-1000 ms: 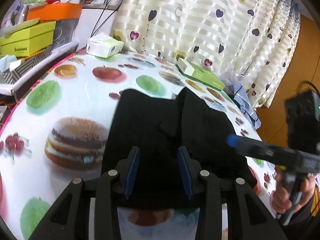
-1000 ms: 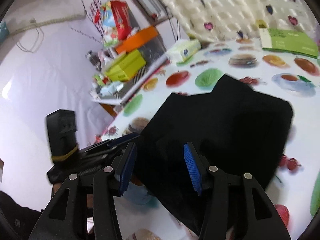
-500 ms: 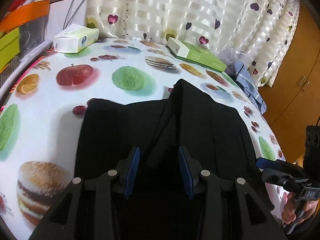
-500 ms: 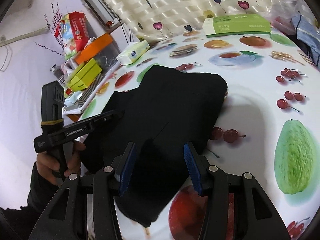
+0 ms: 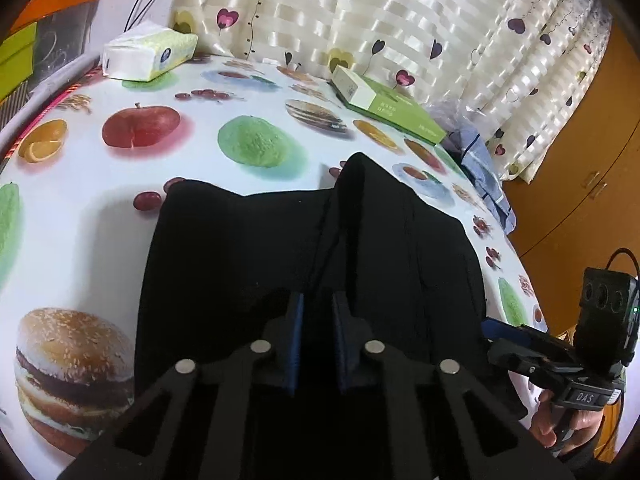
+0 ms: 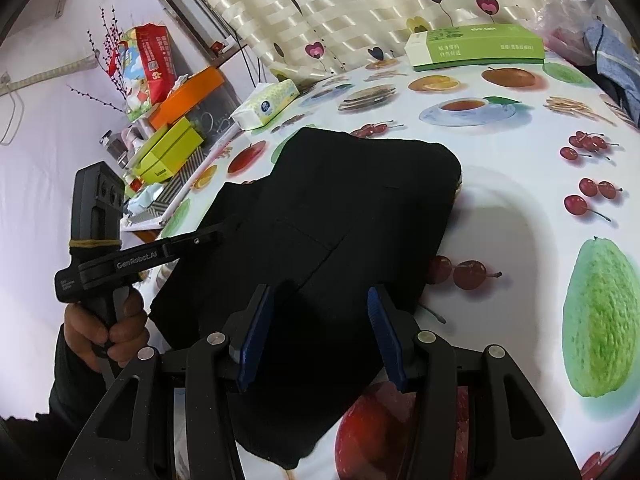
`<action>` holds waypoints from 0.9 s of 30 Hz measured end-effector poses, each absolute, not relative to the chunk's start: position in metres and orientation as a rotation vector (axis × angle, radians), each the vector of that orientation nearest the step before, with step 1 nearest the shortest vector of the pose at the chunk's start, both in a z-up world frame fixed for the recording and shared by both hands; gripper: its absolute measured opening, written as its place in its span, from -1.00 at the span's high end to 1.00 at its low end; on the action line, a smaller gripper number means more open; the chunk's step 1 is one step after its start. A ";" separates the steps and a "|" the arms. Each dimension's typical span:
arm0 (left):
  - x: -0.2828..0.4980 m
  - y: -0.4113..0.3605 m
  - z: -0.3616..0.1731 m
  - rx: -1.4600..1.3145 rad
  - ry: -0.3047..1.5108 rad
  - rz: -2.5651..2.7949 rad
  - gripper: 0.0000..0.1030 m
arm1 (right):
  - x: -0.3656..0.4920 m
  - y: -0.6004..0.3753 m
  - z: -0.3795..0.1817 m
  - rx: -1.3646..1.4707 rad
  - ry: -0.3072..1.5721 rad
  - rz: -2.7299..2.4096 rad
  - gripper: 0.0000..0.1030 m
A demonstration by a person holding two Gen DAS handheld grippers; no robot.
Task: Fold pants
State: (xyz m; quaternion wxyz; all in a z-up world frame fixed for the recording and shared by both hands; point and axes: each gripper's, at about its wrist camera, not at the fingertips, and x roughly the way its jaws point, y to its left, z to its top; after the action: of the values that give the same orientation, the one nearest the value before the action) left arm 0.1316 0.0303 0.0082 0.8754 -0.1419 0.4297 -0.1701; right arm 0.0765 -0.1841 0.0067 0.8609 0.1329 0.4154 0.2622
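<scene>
The black pants (image 5: 240, 248) lie folded on the fruit-print tablecloth (image 5: 80, 200), a raised fold running down their middle. My left gripper (image 5: 318, 300) sits over the near part of that fold. Its jaws are closing and stand narrow, with the fold's cloth pinched between the blue pads. From the right wrist view the pants (image 6: 360, 200) fill the centre. My right gripper (image 6: 320, 300) hangs open above their near edge, black cloth below and between its pads but untouched by them. A hand holds the left gripper (image 6: 200, 240) at the pants' left side.
A tissue box (image 5: 148, 54) and a flat green box (image 5: 388, 108) stand at the table's far side by the curtain. Blue cloth (image 5: 480, 168) lies at the far right edge. Stacked boxes (image 6: 168, 152) crowd a shelf on the left. A wooden cabinet (image 5: 580, 160) stands on the right.
Both grippers moved in over the pants, then held still. The left jaws have narrowed onto the middle fold. The right jaws kept their width.
</scene>
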 end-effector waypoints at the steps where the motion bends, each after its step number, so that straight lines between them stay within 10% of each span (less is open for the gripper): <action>1: 0.130 0.030 0.009 -0.295 0.891 -0.359 0.76 | 0.077 -0.184 0.007 0.280 0.872 0.550 0.02; 27: 0.076 0.080 -0.003 -0.479 0.833 -0.355 0.83 | 0.070 -0.172 0.011 0.234 0.876 0.566 0.02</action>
State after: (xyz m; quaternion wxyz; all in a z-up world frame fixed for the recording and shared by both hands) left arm 0.0755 0.0799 -0.0030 0.8717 -0.2293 0.3984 -0.1701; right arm 0.0698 -0.1721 0.0114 0.8605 0.1116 0.4174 0.2699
